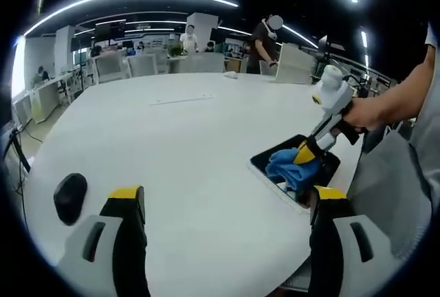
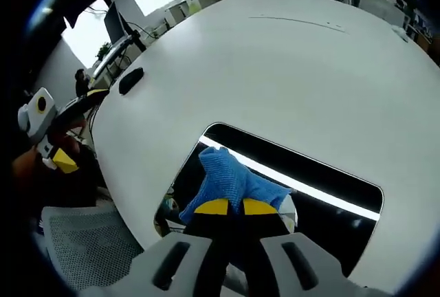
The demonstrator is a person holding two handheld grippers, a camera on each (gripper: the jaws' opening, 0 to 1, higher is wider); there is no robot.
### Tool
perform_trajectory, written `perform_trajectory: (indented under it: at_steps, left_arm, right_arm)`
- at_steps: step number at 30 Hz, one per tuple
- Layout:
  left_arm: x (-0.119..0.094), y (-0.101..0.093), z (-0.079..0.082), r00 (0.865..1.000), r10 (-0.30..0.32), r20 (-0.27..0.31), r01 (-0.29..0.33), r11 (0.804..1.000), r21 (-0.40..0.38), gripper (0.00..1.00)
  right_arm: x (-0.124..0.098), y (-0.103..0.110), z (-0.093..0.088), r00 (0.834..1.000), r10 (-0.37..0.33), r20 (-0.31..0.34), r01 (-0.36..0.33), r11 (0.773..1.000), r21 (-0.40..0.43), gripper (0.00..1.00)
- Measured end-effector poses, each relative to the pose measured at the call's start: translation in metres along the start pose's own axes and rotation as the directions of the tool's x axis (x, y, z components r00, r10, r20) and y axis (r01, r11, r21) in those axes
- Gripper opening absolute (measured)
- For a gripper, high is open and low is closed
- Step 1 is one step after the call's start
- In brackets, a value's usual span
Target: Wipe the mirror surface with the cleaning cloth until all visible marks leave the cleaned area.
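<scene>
A rectangular black-framed mirror [image 2: 323,173] lies flat on the white table [image 2: 275,70] near its edge; it reflects a ceiling light strip. A blue cleaning cloth [image 2: 230,180] rests on the mirror's near end, and my right gripper [image 2: 229,207] is shut on it, pressing it to the glass. In the left gripper view the mirror [image 1: 265,163] sits at the right with the cloth [image 1: 289,165] on it, and the right gripper [image 1: 306,152] comes down onto the cloth from a person's hand. My left gripper [image 1: 227,197] hovers open over the bare table with nothing between its jaws.
A black computer mouse [image 1: 70,196] lies on the table at the left, seen also as a dark mouse [image 2: 130,80] in the right gripper view. A grey mesh chair [image 2: 82,242] stands by the table edge. Chairs, desks and people are beyond the far side.
</scene>
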State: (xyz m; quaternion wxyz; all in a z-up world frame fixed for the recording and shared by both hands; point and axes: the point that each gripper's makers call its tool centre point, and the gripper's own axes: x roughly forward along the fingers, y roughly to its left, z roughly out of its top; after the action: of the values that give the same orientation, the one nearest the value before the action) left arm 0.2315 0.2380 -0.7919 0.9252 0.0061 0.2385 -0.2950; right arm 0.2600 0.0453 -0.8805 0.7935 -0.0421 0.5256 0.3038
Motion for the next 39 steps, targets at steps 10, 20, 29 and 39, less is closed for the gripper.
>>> perform_trajectory:
  at_steps: [10,20,29,39]
  left_arm:
    - [0.004,-0.003,0.009,0.999,-0.037,0.009,0.037,0.999,0.023,0.99]
    - [0.002,0.003,0.005,0.999,-0.033,0.005,0.033,0.999,0.031,0.99]
    - [-0.002,0.007,0.002,1.0,-0.019,0.005,0.018,1.0,0.017,0.99]
    - [-0.005,0.009,-0.006,1.0,-0.007,-0.003,0.007,1.0,0.0,0.99]
  right_arm:
    - [-0.016,-0.031,-0.013,0.999,-0.042,-0.003,0.043,0.999,0.026,0.0]
    - [-0.03,-0.061,-0.025,0.997,-0.075,-0.01,0.076,0.995,0.06,0.0]
    - [-0.041,-0.08,-0.034,0.995,-0.095,-0.016,0.096,0.992,0.08,0.0]
    - [-0.05,-0.099,-0.042,0.993,-0.113,-0.026,0.115,0.989,0.097,0.0]
